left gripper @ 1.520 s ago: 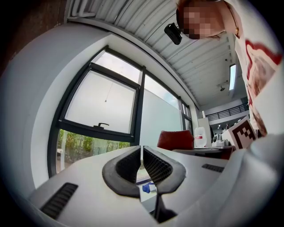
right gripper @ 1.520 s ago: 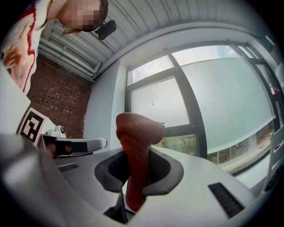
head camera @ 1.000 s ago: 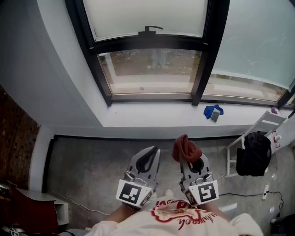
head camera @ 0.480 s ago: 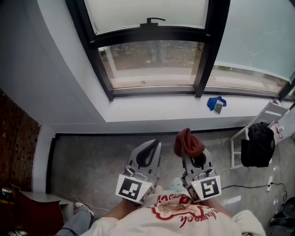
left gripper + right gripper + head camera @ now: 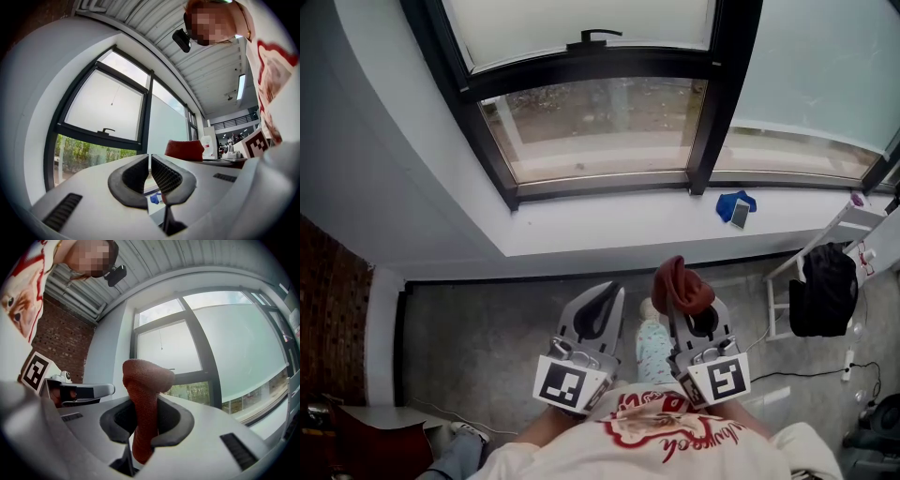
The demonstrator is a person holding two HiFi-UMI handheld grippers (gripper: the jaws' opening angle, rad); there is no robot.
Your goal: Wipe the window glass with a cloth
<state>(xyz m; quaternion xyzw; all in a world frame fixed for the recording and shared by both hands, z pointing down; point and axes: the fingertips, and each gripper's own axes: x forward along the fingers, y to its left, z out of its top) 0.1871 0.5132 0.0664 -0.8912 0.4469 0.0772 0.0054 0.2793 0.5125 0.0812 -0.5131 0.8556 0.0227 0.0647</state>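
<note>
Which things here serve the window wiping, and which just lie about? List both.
Job: red cloth, right hand-held gripper holding it, window glass.
Lying about: blue item on the sill, black bag, left hand-held gripper, shut, empty.

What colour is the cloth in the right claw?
Cloth is dark red; best in right gripper view.

**Rust-red against grey and black**

The cloth (image 5: 143, 394) between my right fingers (image 5: 176, 423) is rust-red with a fine woven texture. My finger pads are black and ribbed, the shells pale grey. The marker cube (image 5: 572, 386) has black-and-white squares. Beyond my fingers, the window frame (image 5: 712, 94) is black, the sill (image 5: 609, 230) white.
</note>
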